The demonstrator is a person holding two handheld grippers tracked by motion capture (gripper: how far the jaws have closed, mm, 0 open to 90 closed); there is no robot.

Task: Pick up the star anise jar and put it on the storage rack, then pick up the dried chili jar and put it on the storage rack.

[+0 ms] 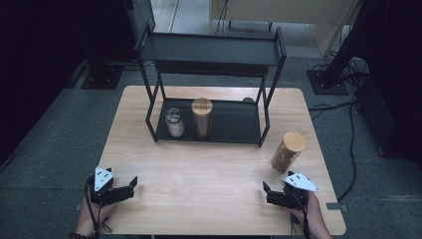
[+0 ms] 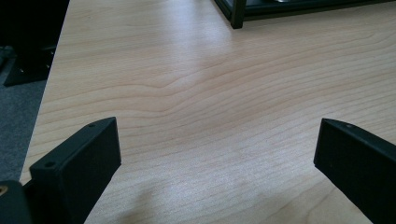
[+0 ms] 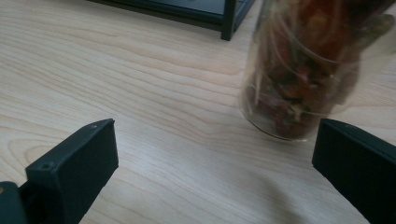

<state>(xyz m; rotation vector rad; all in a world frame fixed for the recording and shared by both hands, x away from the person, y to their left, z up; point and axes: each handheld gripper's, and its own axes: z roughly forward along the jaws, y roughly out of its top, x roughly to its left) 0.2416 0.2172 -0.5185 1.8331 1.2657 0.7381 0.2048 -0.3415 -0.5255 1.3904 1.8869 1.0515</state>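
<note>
Jar (image 3: 303,70) before right tongs (image 3: 215,154), reddish contents visible, jaws apart

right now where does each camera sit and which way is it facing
high view: above the person's side, facing forward and down on table; both hands and hand-held grippers show.
left gripper view: on left hand-held gripper, facing bare tabletop, jaws apart.
right gripper view: on right hand-held gripper, facing jar.
Shared: jar, black rack.
</note>
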